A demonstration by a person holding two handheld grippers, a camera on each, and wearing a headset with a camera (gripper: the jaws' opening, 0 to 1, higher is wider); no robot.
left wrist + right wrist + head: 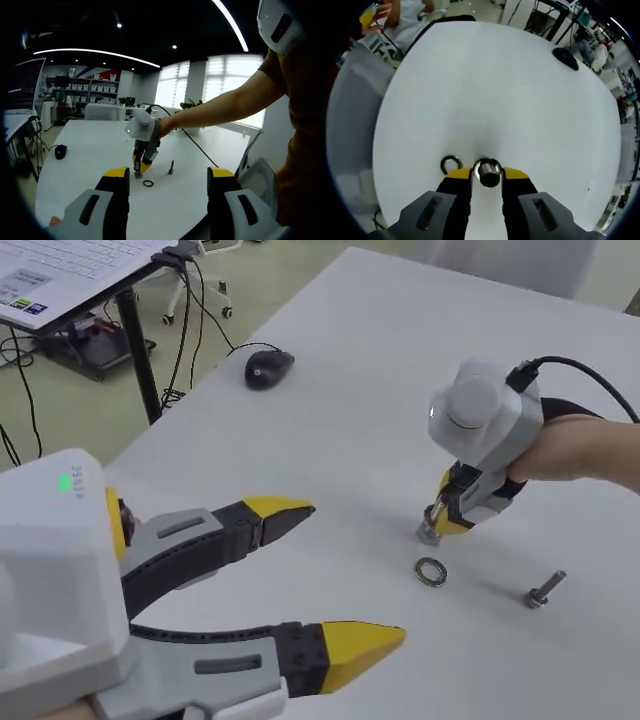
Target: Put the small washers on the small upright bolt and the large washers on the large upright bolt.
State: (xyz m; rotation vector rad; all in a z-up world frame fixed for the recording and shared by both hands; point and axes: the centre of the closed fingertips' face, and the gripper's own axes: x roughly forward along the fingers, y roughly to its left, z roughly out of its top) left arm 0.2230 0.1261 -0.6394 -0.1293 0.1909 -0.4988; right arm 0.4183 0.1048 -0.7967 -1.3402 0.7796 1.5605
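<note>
Large bolt [488, 172]: stands end-up on the table [380, 390], clamped in the right hand-held gripper [438, 526]. Loose washer [431, 571] lies just beside its tips. Small bolt [546, 589] lies flat beyond. Left hand-held gripper [355, 572]: wide open, empty, farther off.

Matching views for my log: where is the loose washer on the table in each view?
Head view: washer lower right, just below the right gripper.
Left gripper view: washer centre, below that gripper.
Right gripper view: washer left of the metal piece between the jaws.
Shared landmark: black mouse.
</note>
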